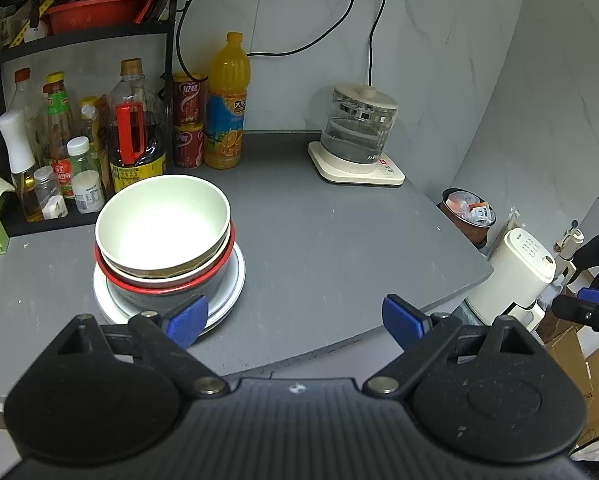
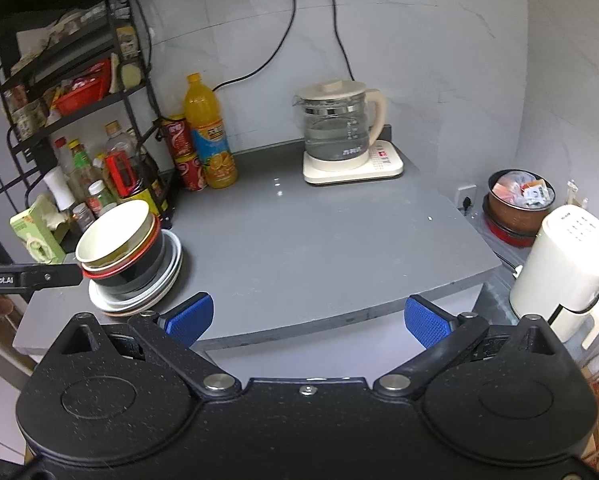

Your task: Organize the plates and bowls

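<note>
The grey tabletop (image 1: 339,240) is filling the middle of both views, running back to a pale marbled wall. At its left edge a black rack (image 2: 27,92) is standing, its lower level crowded with sauce and oil bottles. Just to the right of the rack, an orange juice bottle (image 1: 227,104) is standing upright beside two stacked red cans (image 1: 188,120). Toward the back right a glass kettle (image 2: 335,124) is sitting on its cream base. Off the tabletop's right edge, a cream appliance (image 2: 567,264) and a brown pot (image 2: 519,200) holding packets are sitting lower down.

The stack of dishes is sitting on the tabletop's near left part, in front of the rack: white plates (image 1: 235,280) are lying at the bottom, a dark bowl (image 1: 171,296) is resting on them, a red-rimmed bowl (image 1: 219,260) is nesting in that, and a cream bowl (image 1: 163,220) is sitting on top, tilted slightly.

The left tool (image 1: 295,316) is hovering near the front of the stack with its blue pads wide apart and nothing between them; the left pad is overlapping the plates' rim in view, though contact cannot be told. The right tool (image 2: 307,318) is hanging over the tabletop's front edge, likewise spread wide and holding nothing, well apart from the stack.
</note>
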The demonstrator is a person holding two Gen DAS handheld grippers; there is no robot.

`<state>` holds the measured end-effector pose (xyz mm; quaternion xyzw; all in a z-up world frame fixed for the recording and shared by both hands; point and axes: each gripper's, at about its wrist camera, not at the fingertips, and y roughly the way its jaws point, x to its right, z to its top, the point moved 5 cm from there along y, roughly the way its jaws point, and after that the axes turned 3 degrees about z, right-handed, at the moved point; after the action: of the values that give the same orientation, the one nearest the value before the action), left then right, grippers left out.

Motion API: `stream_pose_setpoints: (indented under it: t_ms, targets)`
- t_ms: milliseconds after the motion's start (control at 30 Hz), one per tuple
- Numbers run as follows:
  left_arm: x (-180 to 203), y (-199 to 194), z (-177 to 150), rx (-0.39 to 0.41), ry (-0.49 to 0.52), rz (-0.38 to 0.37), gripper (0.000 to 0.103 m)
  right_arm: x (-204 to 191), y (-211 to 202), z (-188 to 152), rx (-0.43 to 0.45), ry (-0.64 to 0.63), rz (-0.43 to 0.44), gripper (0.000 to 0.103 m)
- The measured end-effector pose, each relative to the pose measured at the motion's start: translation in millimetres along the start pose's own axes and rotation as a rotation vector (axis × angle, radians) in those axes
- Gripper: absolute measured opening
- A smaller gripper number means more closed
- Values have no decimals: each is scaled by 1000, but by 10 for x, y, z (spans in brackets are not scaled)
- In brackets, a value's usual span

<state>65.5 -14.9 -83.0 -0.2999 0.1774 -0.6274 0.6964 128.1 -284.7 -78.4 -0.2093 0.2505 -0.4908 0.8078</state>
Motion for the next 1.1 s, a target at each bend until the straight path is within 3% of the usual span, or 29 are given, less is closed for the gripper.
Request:
stream_pose_setpoints:
  t_ms: [1100]
  targets:
    - [-44,-75,-63,8,4,14,93,-118,73,-33,-26,-1,54,103]
